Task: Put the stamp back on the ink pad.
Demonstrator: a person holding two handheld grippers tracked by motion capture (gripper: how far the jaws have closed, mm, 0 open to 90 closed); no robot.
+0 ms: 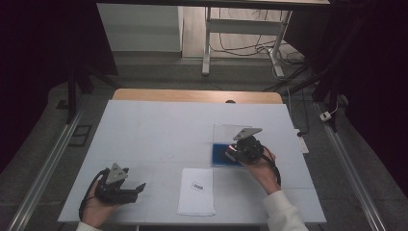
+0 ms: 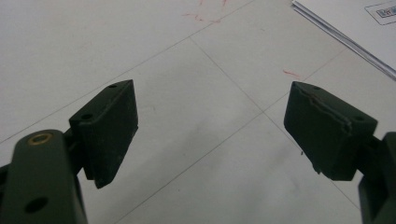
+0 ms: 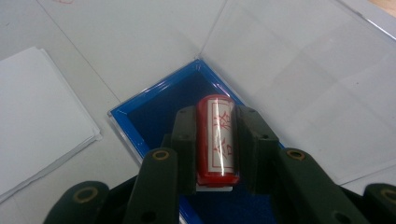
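Left gripper, held in a hand at the near left corner of the white table, rests low over the surface with its jaws spread wide and nothing between them; the left gripper view shows bare tabletop in the gap, faint red marks farther off, and the edge of a paper stack at upper right; toward the middle of the near edge lies that stack of white sheets, a small printed label on the top sheet; right of it, the right gripper hangs over a blue tray whose clear lid lies folded open behind it; in the right gripper view the jaws are clamped on a red cylindrical stamp bearing red characters on a white panel, held above the tray's dark blue inside, the sheets just beside the tray; a white sleeve enters at lower right.
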